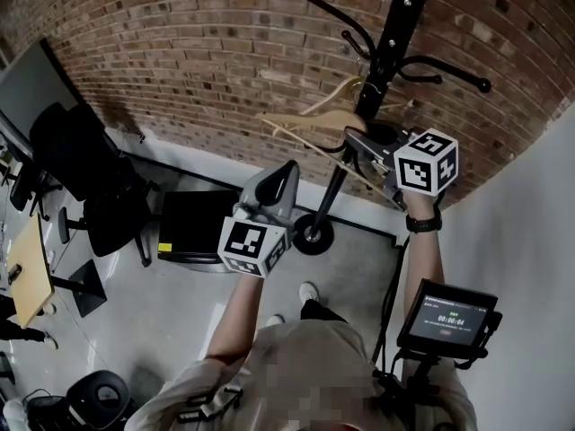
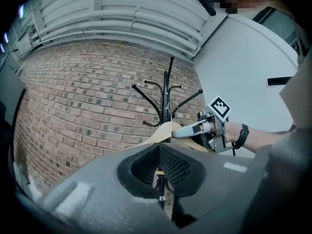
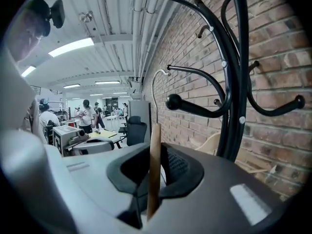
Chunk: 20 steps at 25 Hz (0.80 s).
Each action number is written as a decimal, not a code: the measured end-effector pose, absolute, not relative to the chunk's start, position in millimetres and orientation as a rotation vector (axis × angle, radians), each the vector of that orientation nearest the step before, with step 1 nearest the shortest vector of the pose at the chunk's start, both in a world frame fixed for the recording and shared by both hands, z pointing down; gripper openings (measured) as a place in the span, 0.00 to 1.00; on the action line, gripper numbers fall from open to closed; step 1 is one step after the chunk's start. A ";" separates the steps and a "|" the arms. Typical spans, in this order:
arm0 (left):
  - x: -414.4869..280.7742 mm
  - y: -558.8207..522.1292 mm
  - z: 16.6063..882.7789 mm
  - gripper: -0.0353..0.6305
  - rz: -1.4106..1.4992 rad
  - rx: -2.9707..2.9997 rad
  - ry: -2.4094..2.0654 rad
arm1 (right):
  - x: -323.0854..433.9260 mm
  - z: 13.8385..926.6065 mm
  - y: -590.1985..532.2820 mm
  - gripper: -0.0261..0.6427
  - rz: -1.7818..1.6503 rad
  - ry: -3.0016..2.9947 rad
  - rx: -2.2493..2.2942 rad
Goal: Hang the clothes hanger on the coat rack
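Note:
A black coat rack (image 1: 395, 25) stands before the brick wall, its curved arms spreading at the top (image 3: 236, 82) (image 2: 168, 96). My right gripper (image 1: 359, 142) is shut on a wooden clothes hanger (image 1: 305, 128) close beside the pole. In the right gripper view the hanger (image 3: 154, 179) stands edge-on between the jaws (image 3: 155, 150), with its wire hook beside a knobbed arm. A second wooden hanger (image 3: 214, 143) shows behind the pole. My left gripper (image 1: 283, 171) is lower left of the hanger, its jaws (image 2: 161, 152) a narrow gap apart and holding nothing. It faces the held hanger (image 2: 163, 129).
The rack's round base (image 1: 313, 233) sits on the grey floor. A black box (image 1: 193, 223) lies left of it, with black office chairs (image 1: 81, 164) and a wooden desk (image 1: 27, 268) farther left. A small screen (image 1: 449, 317) is at lower right, by the white wall.

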<state>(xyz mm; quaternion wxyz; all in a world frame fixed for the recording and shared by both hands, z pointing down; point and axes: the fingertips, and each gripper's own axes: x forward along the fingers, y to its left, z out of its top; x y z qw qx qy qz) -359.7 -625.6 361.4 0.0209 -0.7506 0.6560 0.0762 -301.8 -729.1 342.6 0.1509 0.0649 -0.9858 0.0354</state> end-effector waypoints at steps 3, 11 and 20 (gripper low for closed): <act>-358.2 -641.0 366.5 0.06 0.230 -2.343 2.030 | -303.0 354.0 -750.2 0.13 0.118 -2.820 0.184; -359.7 -655.8 366.0 0.06 0.214 -2.338 2.024 | -302.6 388.9 -781.3 0.13 0.236 -2.818 0.167; -359.6 -655.8 373.5 0.06 0.200 -2.318 2.070 | -300.4 398.6 -806.4 0.13 0.263 -2.855 0.156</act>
